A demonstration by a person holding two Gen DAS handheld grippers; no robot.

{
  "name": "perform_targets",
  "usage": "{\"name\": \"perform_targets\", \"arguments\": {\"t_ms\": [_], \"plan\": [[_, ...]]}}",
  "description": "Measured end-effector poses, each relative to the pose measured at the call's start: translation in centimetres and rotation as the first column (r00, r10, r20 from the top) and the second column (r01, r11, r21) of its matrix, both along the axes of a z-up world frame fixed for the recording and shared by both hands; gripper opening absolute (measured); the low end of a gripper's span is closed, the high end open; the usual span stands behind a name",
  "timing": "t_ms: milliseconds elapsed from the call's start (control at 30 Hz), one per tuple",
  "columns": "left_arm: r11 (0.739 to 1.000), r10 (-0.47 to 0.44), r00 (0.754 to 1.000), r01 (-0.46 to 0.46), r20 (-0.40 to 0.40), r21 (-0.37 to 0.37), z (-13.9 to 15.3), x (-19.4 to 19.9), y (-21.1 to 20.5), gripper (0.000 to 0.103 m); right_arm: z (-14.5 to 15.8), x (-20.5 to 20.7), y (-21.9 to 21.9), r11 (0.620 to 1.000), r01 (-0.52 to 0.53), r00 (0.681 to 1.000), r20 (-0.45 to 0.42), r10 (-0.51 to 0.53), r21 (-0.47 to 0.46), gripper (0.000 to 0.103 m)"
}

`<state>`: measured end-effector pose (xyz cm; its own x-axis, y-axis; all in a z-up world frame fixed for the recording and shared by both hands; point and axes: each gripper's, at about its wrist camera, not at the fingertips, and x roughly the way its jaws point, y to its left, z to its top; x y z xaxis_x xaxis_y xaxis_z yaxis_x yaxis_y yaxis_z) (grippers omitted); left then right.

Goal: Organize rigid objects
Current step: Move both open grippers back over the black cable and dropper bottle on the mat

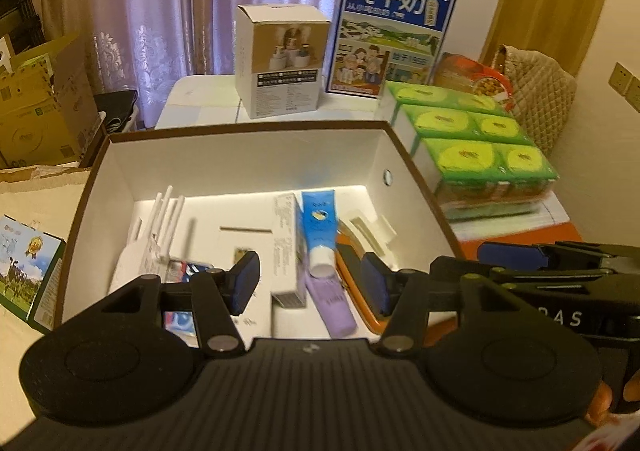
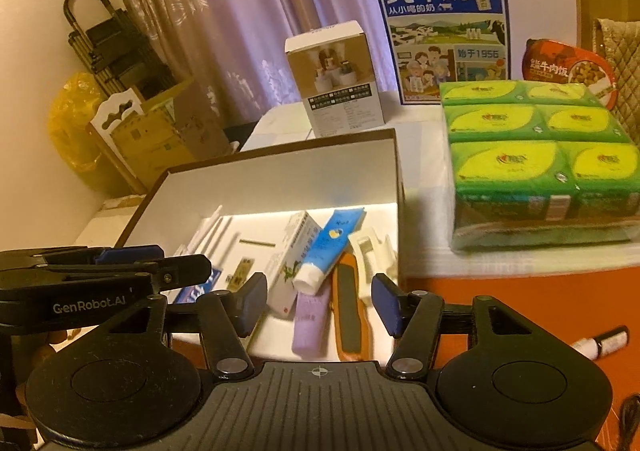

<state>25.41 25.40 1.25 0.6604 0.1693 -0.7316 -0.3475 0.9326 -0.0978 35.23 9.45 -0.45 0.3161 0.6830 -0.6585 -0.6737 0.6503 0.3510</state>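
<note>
An open brown box with a white inside (image 1: 240,155) (image 2: 280,175) holds a blue tube (image 1: 318,219) (image 2: 332,247), a purple tube (image 1: 334,303) (image 2: 308,319), a white carton (image 1: 286,247) (image 2: 290,263), an orange-edged flat tool (image 1: 360,291) (image 2: 350,307) and white sticks (image 1: 166,211). My left gripper (image 1: 312,283) hangs over the box's near side, open, nothing between its pads. My right gripper (image 2: 320,301) is beside it, also open and holding nothing. Each gripper appears at the edge of the other's view.
Behind the box stand a white product carton (image 1: 280,59) (image 2: 336,79) and a blue milk carton (image 1: 392,31) (image 2: 440,31). A green tissue multipack (image 1: 480,139) (image 2: 540,155) lies to the right. Cardboard boxes (image 1: 40,103) sit left. A small white tube (image 2: 604,343) lies on the orange surface.
</note>
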Motion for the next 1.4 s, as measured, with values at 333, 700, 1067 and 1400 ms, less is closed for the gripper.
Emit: {"name": "perform_targets", "arguments": {"t_ms": [333, 700, 1067, 1400], "plan": [[0.999, -0.024, 0.999, 0.024, -0.021, -0.024, -0.7, -2.5, -4.3, 0.052, -0.1, -2.5, -4.8, 1.000, -0.025, 1.000, 0.011, 0.025, -0.017, 0.058], [0.997, -0.062, 0.995, 0.058, -0.079, -0.054, -2.6, -3.5, -9.4, 0.052, -1.4, -3.9, -10.7, 0.996, -0.056, 0.998, -0.024, 0.055, -0.063, 0.058], [0.993, -0.102, 0.987, 0.094, -0.126, -0.068, -3.9, -3.5, -13.5, 0.052, -2.3, -4.3, -14.7, 0.994, -0.057, 0.996, -0.067, 0.051, -0.088, 0.058], [0.989, -0.138, 0.980, 0.128, -0.145, -0.080, -4.7, -2.3, -16.7, 0.052, -2.6, -3.7, -18.0, 0.993, -0.026, 0.998, -0.063, 0.019, -0.119, 0.058]]}}
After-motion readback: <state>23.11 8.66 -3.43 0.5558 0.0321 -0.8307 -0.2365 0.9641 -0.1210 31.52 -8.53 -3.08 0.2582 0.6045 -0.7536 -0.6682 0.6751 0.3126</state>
